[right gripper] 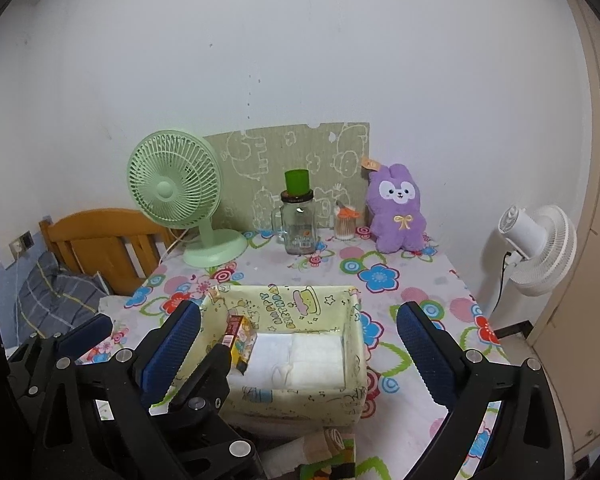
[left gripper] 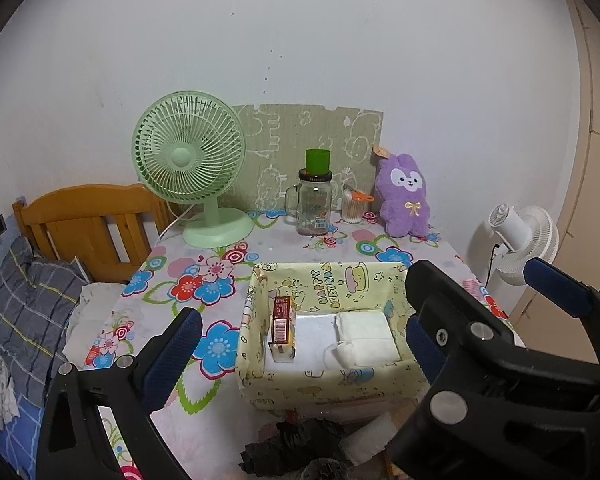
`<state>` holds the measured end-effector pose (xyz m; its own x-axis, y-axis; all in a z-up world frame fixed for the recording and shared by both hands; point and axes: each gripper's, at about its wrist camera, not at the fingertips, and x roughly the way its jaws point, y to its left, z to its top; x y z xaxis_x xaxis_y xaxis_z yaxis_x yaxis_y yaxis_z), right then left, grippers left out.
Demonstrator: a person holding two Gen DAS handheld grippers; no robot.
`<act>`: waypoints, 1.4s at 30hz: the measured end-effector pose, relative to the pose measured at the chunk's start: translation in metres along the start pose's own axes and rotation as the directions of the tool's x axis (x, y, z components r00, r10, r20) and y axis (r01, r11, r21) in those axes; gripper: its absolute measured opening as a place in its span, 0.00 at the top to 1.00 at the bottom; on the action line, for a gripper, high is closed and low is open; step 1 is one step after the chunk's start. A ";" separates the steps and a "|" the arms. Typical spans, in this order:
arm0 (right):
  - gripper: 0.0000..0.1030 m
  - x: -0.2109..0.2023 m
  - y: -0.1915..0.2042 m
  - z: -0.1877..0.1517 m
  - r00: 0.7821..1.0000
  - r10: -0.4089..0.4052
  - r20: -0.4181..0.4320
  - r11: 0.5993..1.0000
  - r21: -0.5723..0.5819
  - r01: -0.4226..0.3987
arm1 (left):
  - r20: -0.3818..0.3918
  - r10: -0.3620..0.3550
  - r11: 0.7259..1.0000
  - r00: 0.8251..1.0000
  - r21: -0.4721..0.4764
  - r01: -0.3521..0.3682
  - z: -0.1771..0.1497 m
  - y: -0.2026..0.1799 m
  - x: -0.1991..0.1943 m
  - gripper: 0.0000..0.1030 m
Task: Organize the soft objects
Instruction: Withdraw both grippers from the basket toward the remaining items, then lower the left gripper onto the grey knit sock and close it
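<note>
A yellow "Happy Birthday" patterned box (left gripper: 328, 380) (right gripper: 296, 404) sits on the floral table. Inside lie a folded white soft pack (left gripper: 366, 336) (right gripper: 314, 354) and a small brown-red carton (left gripper: 283, 328) (right gripper: 238, 336) on edge at the left. Near the table's front edge lie a dark crumpled soft item (left gripper: 296, 444) and a rolled white cloth (left gripper: 370, 438); a rolled patterned cloth (right gripper: 332, 452) shows in the right wrist view. My left gripper (left gripper: 304, 344) is open and empty before the box. My right gripper (right gripper: 300, 354) is open and empty, fingers straddling the box.
At the table's back stand a green desk fan (left gripper: 190, 164), a glass jar mug with green cup on top (left gripper: 314, 200), a cotton-swab jar (left gripper: 354, 208) and a purple plush (left gripper: 404, 196). A wooden bed headboard (left gripper: 88, 228) is left; a white fan (left gripper: 520, 240) right.
</note>
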<state>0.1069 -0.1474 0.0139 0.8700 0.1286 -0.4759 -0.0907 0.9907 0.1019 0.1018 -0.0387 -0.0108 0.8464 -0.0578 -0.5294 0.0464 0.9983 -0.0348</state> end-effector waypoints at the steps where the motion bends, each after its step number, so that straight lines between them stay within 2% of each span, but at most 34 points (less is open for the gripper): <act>1: 0.02 -0.002 0.000 0.000 1.000 0.002 0.001 1.000 0.000 -0.002 | 0.001 0.000 1.000 1.000 0.000 0.000 -0.001 0.000 -0.001 0.00; 24: 0.01 -0.049 0.005 -0.031 0.998 -0.053 0.044 0.998 -0.027 0.054 | 0.038 -0.005 1.000 0.999 0.023 0.004 -0.037 -0.005 -0.037 0.01; 30: 0.01 -0.050 0.002 -0.046 0.998 -0.055 0.021 0.998 -0.022 0.056 | 0.015 -0.017 1.000 1.000 0.021 0.017 -0.053 -0.007 -0.033 0.01; 34: 0.01 -0.045 0.001 -0.058 0.999 -0.053 -0.007 0.998 -0.016 0.053 | -0.006 -0.020 1.000 1.000 0.021 0.020 -0.063 -0.006 -0.029 0.07; 42: 0.01 -0.034 -0.003 -0.082 0.998 -0.027 -0.049 0.999 0.019 0.028 | -0.051 -0.028 1.000 0.998 0.011 0.029 -0.083 -0.005 -0.015 0.10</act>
<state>0.0376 -0.1513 -0.0420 0.8474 0.1039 -0.5208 -0.0570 0.9928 0.1055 0.0446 -0.0434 -0.0733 0.8168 -0.0858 -0.5705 0.0765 0.9963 -0.0403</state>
